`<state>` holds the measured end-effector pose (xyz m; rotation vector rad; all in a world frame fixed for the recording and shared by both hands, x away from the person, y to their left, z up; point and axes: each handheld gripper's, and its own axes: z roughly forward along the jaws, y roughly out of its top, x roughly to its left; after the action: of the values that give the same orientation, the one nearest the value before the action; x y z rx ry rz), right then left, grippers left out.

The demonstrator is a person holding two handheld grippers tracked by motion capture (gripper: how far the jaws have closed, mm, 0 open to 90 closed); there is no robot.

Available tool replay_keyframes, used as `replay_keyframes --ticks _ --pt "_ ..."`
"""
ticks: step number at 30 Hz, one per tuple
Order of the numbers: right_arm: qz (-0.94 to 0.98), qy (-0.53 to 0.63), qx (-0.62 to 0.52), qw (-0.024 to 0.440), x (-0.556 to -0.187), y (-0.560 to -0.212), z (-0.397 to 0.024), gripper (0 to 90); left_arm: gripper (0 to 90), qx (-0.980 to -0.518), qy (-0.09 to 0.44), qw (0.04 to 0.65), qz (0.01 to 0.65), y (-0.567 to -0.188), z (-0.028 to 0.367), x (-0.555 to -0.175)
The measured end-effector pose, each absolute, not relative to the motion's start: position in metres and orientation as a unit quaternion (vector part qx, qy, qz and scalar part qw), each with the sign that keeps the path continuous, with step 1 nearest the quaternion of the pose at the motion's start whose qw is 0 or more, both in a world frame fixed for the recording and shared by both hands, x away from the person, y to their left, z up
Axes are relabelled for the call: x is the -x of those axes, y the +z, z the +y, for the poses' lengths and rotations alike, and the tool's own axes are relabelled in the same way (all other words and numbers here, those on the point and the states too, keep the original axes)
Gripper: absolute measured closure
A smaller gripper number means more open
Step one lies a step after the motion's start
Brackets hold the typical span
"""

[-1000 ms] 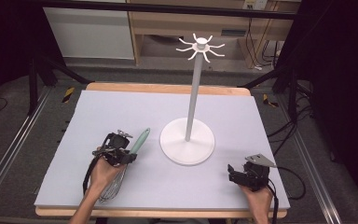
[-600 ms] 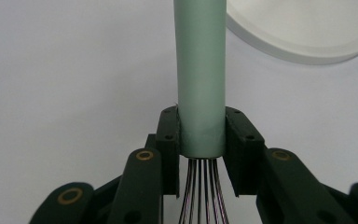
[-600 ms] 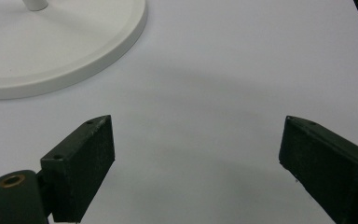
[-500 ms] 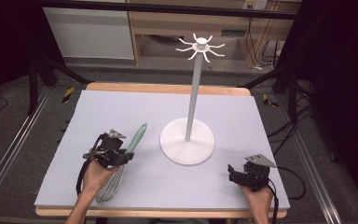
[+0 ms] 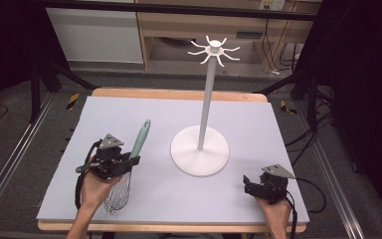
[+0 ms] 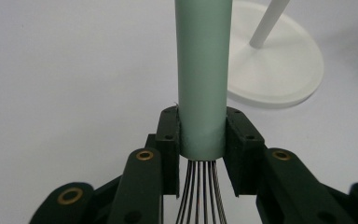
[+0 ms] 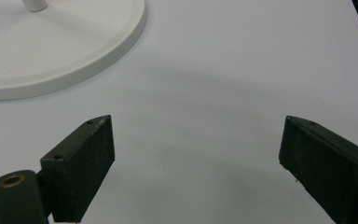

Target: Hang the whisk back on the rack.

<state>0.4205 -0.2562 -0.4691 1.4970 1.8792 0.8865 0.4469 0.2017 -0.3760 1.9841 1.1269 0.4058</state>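
Observation:
A whisk (image 5: 138, 140) with a pale green handle and a wire head (image 5: 118, 191) is held off the mat at the left. My left gripper (image 5: 129, 162) is shut on the handle's lower end, just above the wires; up close the handle (image 6: 203, 79) sits clamped between both pads, my left gripper (image 6: 201, 135) pointing toward the stand. A white stand (image 5: 200, 149) with a round base, tall pole and hooked arms at the top (image 5: 214, 50) rises in the middle of the mat. My right gripper (image 5: 248, 185) rests open at the right front, and my right gripper (image 7: 196, 154) holds nothing.
A light grey mat (image 5: 258, 124) covers the wooden table. The stand's base (image 7: 60, 42) lies just left of and beyond my right gripper. Dark floor, metal rails and cables surround the table; a shelf unit stands behind.
My left hand has lifted the whisk and tipped its handle more upright, shifting slightly left. The right hand and the stand have stayed put.

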Motion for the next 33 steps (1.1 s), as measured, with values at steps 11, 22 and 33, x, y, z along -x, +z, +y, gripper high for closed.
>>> replay_keyframes --ticks 11,22,33 --pt "0.702 0.332 -0.56 0.288 -0.421 -0.469 -0.257 10.8 68.5 -0.757 0.205 0.455 0.422 -0.366 0.2 -0.437" --pt "0.701 0.334 -0.56 0.29 -0.42 -0.469 -0.257 10.8 68.5 -0.737 0.221 0.494 0.404 -0.357 0.196 -0.433" --pt "0.7 0.335 -0.558 0.294 -0.42 -0.469 -0.257 10.8 68.4 -0.714 0.234 0.531 0.391 -0.343 0.186 -0.432"
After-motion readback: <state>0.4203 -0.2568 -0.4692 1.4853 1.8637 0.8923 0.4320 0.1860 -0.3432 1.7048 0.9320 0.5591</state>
